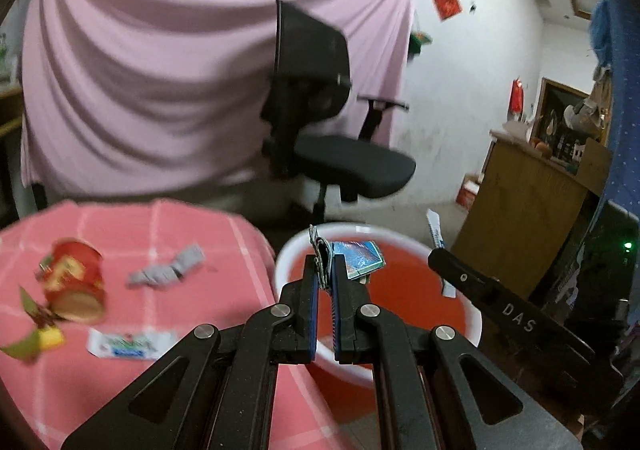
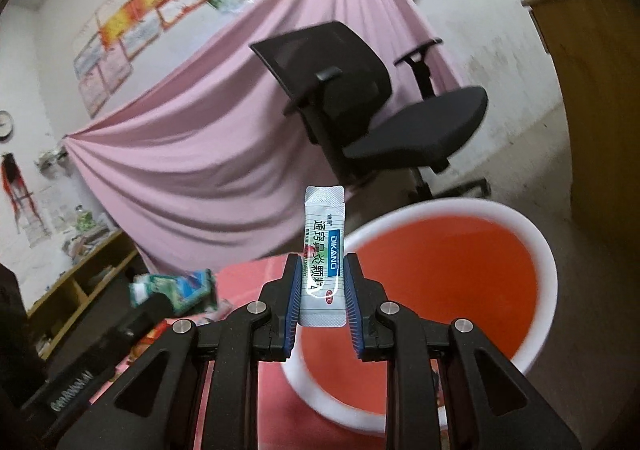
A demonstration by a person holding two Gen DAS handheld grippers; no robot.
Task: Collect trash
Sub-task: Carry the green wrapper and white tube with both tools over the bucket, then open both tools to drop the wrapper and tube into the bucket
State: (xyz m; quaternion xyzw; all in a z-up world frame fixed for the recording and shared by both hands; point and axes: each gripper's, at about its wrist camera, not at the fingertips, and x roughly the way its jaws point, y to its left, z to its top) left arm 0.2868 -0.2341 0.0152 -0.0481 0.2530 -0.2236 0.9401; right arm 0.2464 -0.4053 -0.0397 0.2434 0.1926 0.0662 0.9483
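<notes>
Right wrist — gripper (image 2: pixel 322 282) level, tilted bucketward

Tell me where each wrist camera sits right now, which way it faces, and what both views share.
Left wrist: behind the left gripper, shut on a folded blue wrapper, facing the red basin beside the pink table; the right gripper's finger intrudes at right.
Right wrist: behind the right gripper, shut on a white sachet, tilted, facing the same basin; the left gripper's blurred body shows lower left.
Shared: basin, black office chair, pink drape.
</notes>
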